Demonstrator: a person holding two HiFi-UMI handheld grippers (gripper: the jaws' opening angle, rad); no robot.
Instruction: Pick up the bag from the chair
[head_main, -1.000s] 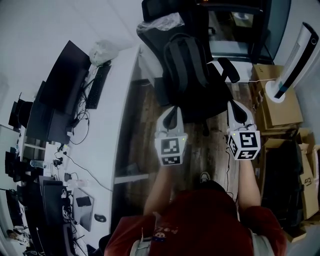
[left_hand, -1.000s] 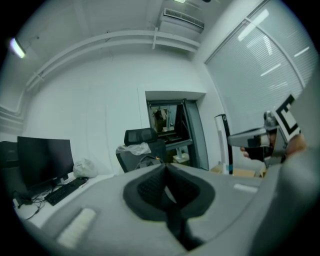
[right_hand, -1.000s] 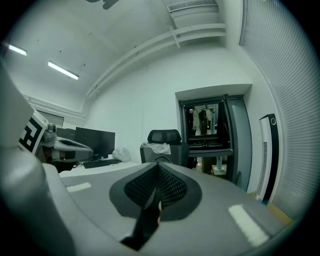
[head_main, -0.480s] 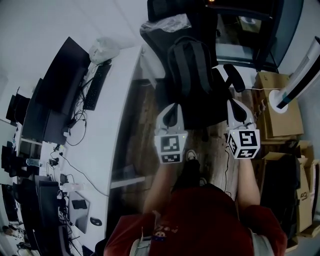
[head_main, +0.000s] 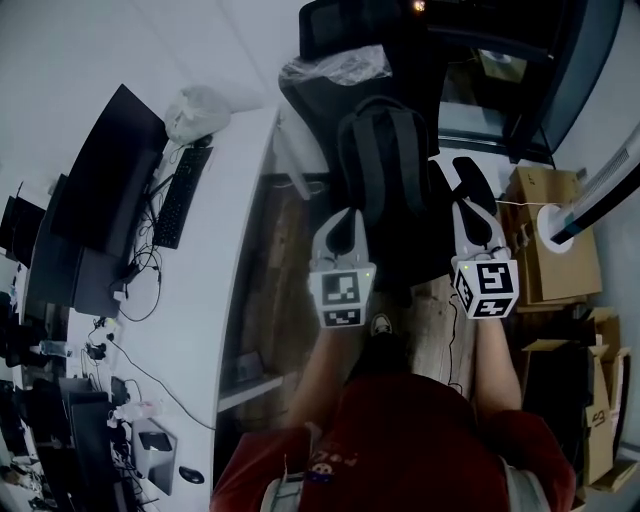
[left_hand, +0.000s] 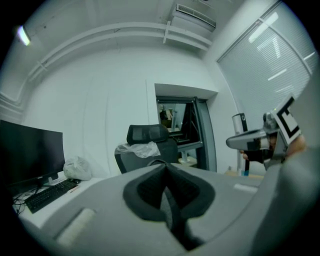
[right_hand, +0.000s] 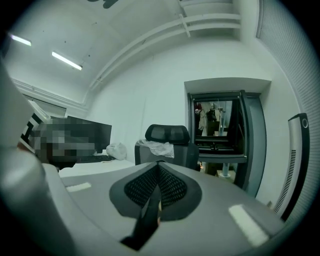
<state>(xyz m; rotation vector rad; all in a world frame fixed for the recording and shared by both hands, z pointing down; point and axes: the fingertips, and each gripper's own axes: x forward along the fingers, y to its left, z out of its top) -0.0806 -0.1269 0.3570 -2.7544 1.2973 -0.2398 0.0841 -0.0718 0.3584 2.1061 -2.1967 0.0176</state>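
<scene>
We hold both tools clenched, nothing between the jaws; the left gripper (head_main: 345, 218) and right gripper (head_main: 468, 212) point towards the black office chair (head_main: 345, 22); the black backpack (head_main: 385, 165) stands upright on its seat against the backrest, near the tips but apart from them; crumpled clear plastic (head_main: 335, 65) drapes the backrest; a white desk (head_main: 235, 250) with a keyboard (head_main: 180, 195) lies left; cardboard boxes (head_main: 555, 240) sit right.
</scene>
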